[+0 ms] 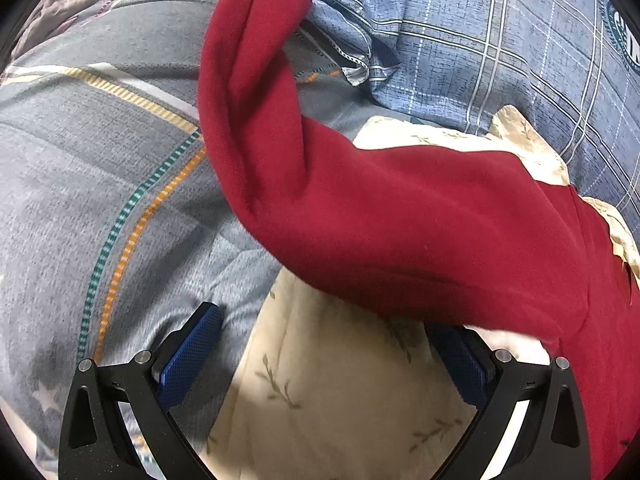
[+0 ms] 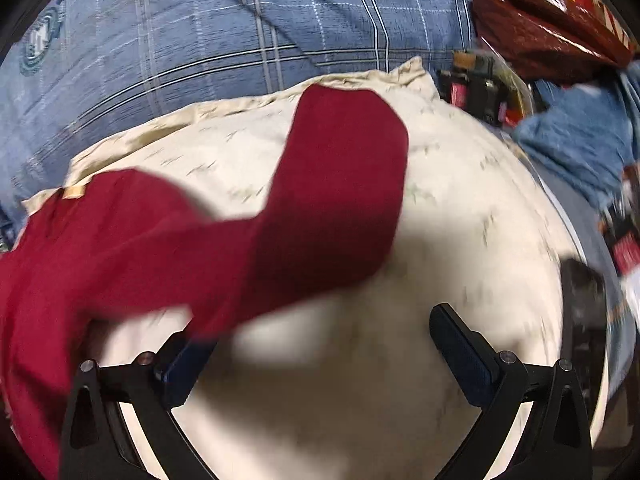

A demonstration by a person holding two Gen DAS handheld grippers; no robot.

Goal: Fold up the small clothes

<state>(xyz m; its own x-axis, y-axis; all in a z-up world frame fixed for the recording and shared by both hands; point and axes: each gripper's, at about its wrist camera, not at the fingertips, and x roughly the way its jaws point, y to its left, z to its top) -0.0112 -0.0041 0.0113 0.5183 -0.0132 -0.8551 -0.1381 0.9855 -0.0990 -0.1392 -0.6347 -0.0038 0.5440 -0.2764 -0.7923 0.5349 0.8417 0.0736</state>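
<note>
A dark red garment (image 1: 360,208) lies over a cream leaf-print pillow (image 1: 320,380), one sleeve stretching up and left onto the grey bedding. My left gripper (image 1: 332,344) is open just below the garment; its right finger tip is hidden under the red cloth. In the right wrist view the same red garment (image 2: 280,216) drapes across the pillow (image 2: 460,200), a sleeve pointing up. My right gripper (image 2: 320,340) is open; red cloth overlaps its left fingertip. The view is blurred.
Grey striped bedding (image 1: 100,200) lies left, blue plaid bedding (image 1: 480,40) behind. In the right wrist view a shiny dark red bag (image 2: 540,20), dark clutter (image 2: 480,80) and blue cloth (image 2: 580,140) sit at the right.
</note>
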